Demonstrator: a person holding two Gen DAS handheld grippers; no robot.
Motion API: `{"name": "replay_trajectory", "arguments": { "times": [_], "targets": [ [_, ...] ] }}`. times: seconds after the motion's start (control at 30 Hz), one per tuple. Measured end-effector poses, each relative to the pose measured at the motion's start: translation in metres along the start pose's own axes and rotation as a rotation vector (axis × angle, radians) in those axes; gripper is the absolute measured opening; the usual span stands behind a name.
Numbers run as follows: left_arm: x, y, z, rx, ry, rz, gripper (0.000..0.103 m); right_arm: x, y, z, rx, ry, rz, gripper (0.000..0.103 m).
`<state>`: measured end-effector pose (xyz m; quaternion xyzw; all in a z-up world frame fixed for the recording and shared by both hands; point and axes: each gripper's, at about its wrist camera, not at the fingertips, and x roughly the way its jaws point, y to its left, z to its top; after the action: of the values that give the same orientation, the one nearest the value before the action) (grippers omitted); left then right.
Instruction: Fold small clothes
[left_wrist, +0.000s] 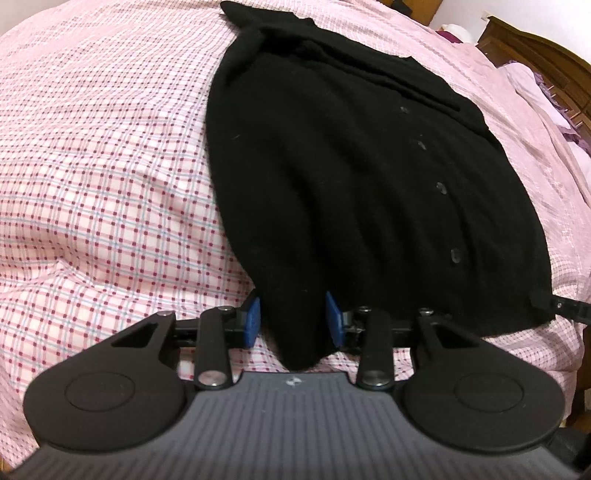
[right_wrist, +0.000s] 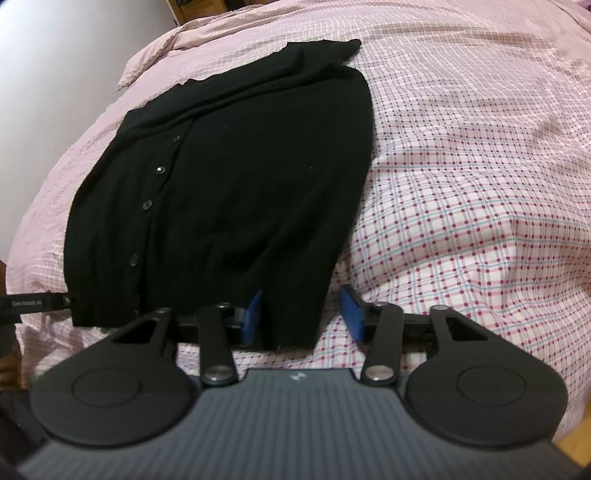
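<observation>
Black cardigan laid flat on the checked bedsheet, sides look folded in already | left gripper pinching one hem corner, bunched tight | right gripper round the other hem corner, far pad not touching | bottom-to-collar fold left, I reckon

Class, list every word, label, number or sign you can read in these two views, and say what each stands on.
White lettering on the left gripper's finger, at the right wrist view's left edge: too blurred to read.
Small emblem on each gripper's grey body: a mark, no letters.
Black cardigan and checked bedsheet: no text.
</observation>
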<state>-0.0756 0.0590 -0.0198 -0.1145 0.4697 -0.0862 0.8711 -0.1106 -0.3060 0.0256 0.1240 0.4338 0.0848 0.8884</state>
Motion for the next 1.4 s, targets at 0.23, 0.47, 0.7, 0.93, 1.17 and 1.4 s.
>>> {"name": "replay_trajectory", "arguments": {
  "times": [0.23,0.47,0.7,0.93,1.17,1.4],
  "targets": [
    [0.000,0.008,0.001,-0.023,0.005,-0.030,0.042,0.002,-0.001,0.000,0.012,0.011,0.029,0.042],
    [-0.007,-0.003,-0.001,0.047,0.002,-0.039,0.030,0.005,0.001,-0.001,0.004,0.015,0.037,0.043],
    [0.002,0.005,0.002,-0.004,0.049,-0.062,0.033,0.008,0.000,-0.002,-0.005,0.013,0.042,0.043],
    [-0.005,0.007,-0.004,-0.004,0.023,-0.090,0.023,0.001,-0.007,-0.005,0.060,-0.012,0.079,0.012],
    [-0.037,0.010,0.000,-0.017,-0.071,-0.163,0.012,-0.019,-0.011,0.000,0.100,-0.088,0.149,0.010],
    [-0.065,0.014,0.016,-0.039,-0.165,-0.214,0.010,-0.039,-0.009,0.015,0.102,-0.182,0.212,0.009]
  ]
}}
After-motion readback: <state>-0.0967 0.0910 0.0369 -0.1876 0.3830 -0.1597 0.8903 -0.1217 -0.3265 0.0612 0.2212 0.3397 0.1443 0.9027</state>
